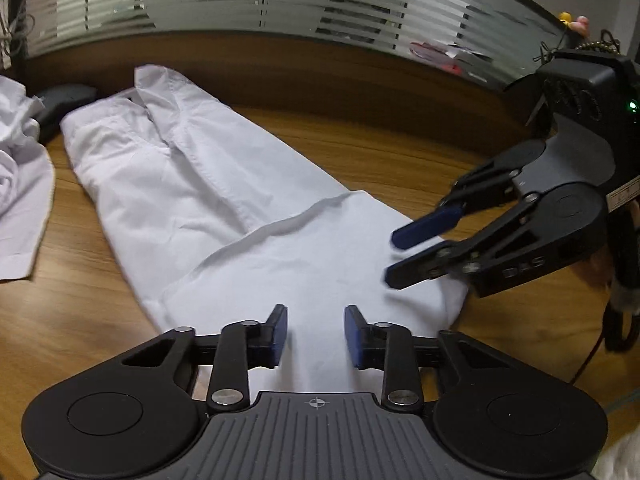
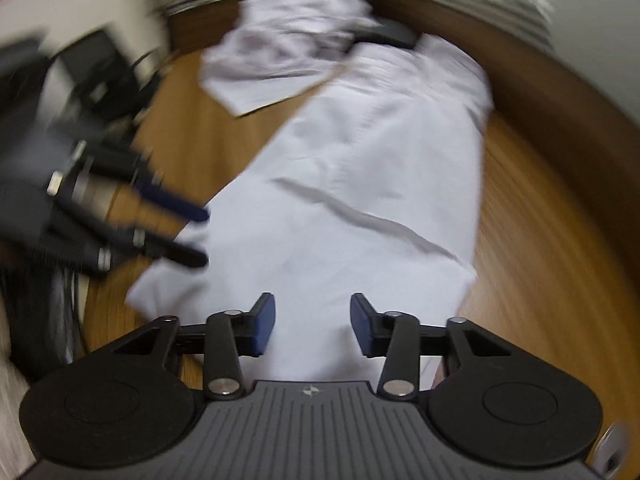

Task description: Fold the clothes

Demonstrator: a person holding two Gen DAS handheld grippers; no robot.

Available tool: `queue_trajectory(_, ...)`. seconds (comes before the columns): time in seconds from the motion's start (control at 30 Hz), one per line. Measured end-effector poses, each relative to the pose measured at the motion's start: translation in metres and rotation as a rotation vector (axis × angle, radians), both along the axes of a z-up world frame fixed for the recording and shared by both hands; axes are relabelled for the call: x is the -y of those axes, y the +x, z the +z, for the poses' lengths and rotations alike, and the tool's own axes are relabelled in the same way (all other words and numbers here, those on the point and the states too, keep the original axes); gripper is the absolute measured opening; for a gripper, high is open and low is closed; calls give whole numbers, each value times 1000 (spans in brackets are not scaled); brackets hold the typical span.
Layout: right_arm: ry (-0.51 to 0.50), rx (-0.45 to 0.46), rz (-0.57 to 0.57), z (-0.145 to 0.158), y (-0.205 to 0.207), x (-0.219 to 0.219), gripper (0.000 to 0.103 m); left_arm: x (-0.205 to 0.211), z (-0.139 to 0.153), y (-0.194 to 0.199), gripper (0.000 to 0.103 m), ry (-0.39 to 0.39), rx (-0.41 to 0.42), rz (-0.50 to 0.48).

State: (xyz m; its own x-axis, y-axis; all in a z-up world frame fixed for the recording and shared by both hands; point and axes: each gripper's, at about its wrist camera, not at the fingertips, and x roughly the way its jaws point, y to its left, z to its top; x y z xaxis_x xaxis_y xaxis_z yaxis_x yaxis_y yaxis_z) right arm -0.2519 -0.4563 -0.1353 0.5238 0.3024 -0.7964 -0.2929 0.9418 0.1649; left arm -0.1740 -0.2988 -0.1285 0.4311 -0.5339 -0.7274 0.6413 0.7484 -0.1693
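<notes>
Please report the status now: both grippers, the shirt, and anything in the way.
Left hand-held gripper open, empty, over near hem. Right hand-held gripper open, empty. White shirt lengthwise on wooden table, partly folded. Second white garment crumpled beside it, apart.

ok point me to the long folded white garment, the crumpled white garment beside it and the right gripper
long folded white garment (image 1: 224,200): left wrist view, on its flat middle panel
crumpled white garment (image 1: 16,184): left wrist view, on its bunched fabric at the left edge
right gripper (image 1: 390,258): left wrist view, midway between its fingertips
</notes>
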Motion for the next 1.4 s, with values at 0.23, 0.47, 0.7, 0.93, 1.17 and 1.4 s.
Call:
queue_trajectory(0.23, -61, -43, 23, -32, -10, -11, 40, -13, -30, -5, 32, 83, -90, 2)
queue_trajectory(0.47, -162, -77, 101, -29, -37, 24, 50, -46, -29, -21, 32, 147, -96, 31)
queue_trajectory(0.7, -134, -19, 51, -10, -41, 24, 32, -49, 0, -14, 32, 36, -26, 71)
queue_trajectory(0.93, -145, 12, 29, -18, -50, 8, 26, -20, -9, 1, 42, 52, -19, 37)
queue_trajectory(1.17, 15, -111, -64, -17, -51, 55, 32, 14, 1, 44, 54, 1, -20, -23)
queue_trajectory(1.4, 111, -149, -178, -11, -56, 73, 32, 64, 6, 103, 54, 27, -56, -194)
